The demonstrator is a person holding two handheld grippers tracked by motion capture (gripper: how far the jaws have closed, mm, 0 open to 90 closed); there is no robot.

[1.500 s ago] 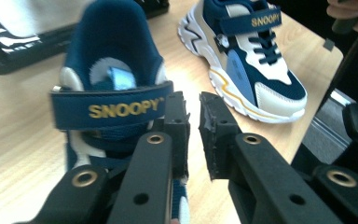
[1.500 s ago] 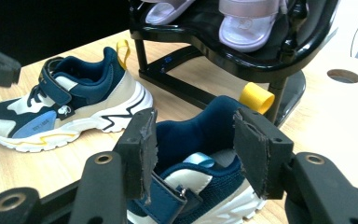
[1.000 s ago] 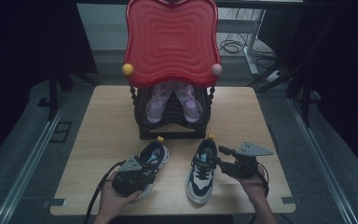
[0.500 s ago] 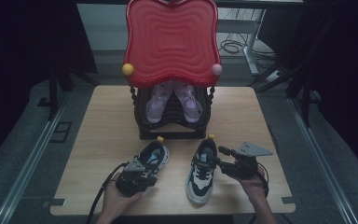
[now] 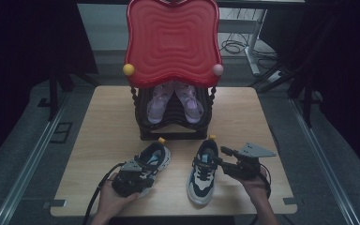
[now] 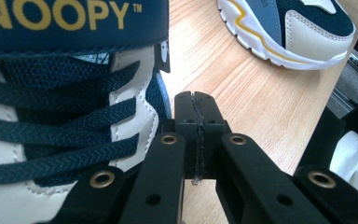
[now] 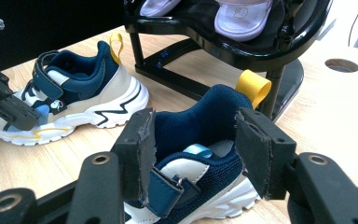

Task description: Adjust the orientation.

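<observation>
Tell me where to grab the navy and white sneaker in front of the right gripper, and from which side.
Grip the right sneaker across its padded heel collar, just below the yellow pull loop. Come in from the side, as the right gripper already sits, with one pad on each flank of the ankle opening. The collar is narrow and upright, fitting between the open jaws; the toe is wider and low.

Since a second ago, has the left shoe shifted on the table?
Yes, slightly. The left shoe has slid toward the table's near edge, away from the black rack, with the left gripper beside it.
</observation>
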